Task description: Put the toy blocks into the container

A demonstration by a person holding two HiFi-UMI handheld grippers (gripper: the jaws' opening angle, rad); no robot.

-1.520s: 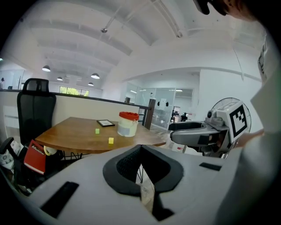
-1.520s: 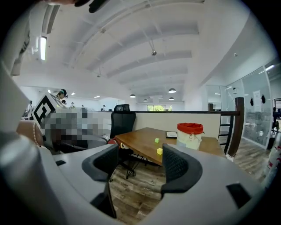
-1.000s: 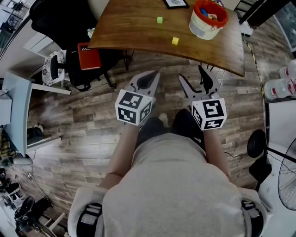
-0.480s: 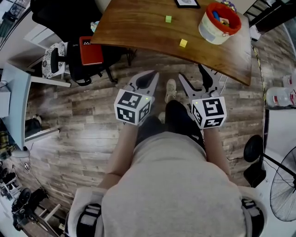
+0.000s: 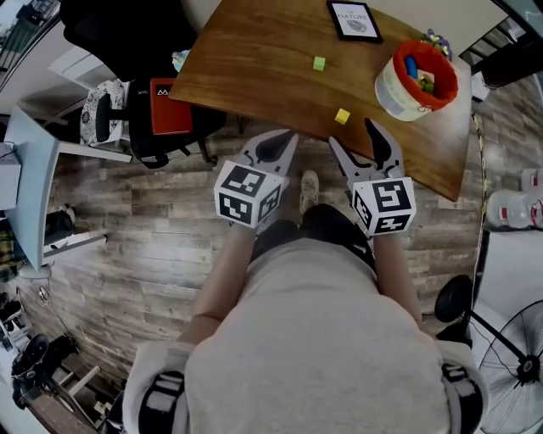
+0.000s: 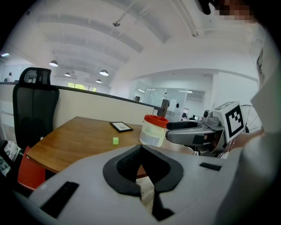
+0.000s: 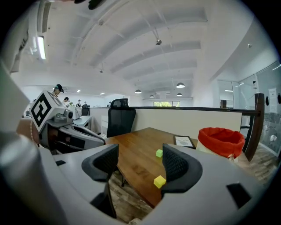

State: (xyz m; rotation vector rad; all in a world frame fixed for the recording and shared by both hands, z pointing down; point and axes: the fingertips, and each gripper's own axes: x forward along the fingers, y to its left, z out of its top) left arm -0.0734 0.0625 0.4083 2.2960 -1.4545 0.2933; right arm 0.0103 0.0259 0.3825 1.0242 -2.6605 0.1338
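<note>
Bare wood covers the counter [image 5: 246,59] toward the upper left, open for passing. At upper right stand the container [image 5: 416,80] and a picture frame [image 5: 355,20]; a green block [image 5: 319,63] and a yellow block [image 5: 342,116] lie left of the container.

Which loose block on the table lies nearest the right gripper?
The yellow block, at the near edge of the table just ahead of the right gripper; the green block sits farther in.

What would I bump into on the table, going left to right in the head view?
Green block → yellow block → red-rimmed tub. The picture frame lies further back, in line with the yellow block, so it has no clear place.
</note>
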